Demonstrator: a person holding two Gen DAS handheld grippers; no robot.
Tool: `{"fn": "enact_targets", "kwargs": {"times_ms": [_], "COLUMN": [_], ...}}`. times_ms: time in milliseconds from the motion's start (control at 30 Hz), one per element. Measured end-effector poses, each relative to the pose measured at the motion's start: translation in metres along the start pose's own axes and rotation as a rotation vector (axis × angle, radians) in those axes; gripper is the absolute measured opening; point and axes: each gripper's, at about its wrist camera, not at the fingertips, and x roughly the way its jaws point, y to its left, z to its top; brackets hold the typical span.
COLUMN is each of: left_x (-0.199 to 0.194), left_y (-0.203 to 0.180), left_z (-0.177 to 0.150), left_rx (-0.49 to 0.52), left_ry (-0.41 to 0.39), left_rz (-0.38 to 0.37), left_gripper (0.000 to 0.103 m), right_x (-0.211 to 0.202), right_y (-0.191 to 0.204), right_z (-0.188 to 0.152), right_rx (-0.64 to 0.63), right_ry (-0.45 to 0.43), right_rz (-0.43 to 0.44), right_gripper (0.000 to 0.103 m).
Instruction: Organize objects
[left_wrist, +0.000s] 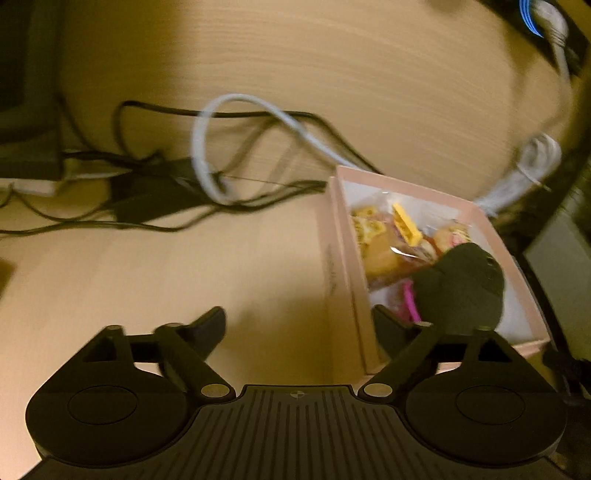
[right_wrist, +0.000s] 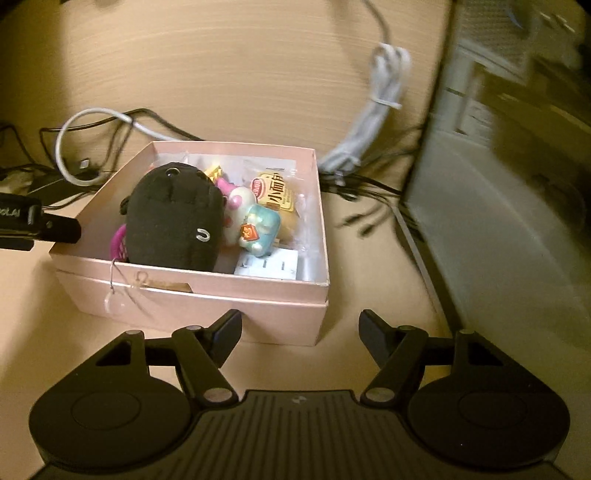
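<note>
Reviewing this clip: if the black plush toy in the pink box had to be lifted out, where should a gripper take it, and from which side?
Probably from above, pinching the black plush toy across its rounded upper body. It rises above the pink box rim, whose walls block side approaches.

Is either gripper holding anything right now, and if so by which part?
Nothing is held. The left gripper and right gripper are open and empty; the black plush toy lies in the pink box.

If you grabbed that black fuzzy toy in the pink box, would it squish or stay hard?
The black plush toy looks like soft fabric, so it would probably squish between the fingers and feel light. It leans on the snack packets in the pink box, so lifting it may nudge them. Its fuzzy surface likely won't slip.
</note>
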Motion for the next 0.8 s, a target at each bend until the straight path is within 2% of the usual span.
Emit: {"fn": "enact_targets", "kwargs": {"times_ms": [167,367,467,500,533,633,800], "left_x": [0.006,0.009,-0.007,-0.015,-0.025,-0.053,-0.077], "left_y": [0.031,0.032,0.034,0.037,0.040,0.042,0.038], "left_z": [0.017,0.017,0.014,0.012,0.009,-0.004,-0.048], "left_rx": [-0.012,0.016,0.017,0.015,0.016,0.036,0.062], "left_ry": [0.000,0.028,-0.021,-0.046,-0.074,-0.119,-0.042], "left_rz": [0.006,-0.004,-0.004,-0.007,-0.011,-0.030,-0.108], "left_gripper": [0.099,0.100,0.100,0.100,0.100,0.100,0.100], "right_x": [0.009,0.009,0.002,-0.003,-0.008,-0.031,-0.060], "right_y": [0.028,0.029,0.020,0.017,0.014,0.006,0.012], "right_z": [0.016,0.015,0.014,0.012,0.010,-0.007,-0.051], "right_rx": [-0.031,-0.012,0.027,0.047,0.071,0.151,0.210], "right_ry": [-0.015,-0.001,0.001,0.005,0.010,0.031,0.110], "right_rz": [-0.003,-0.031,-0.051,-0.046,-0.039,-0.028,-0.029], "right_gripper": [0.071,0.071,0.073,0.076,0.081,0.085,0.089]}}
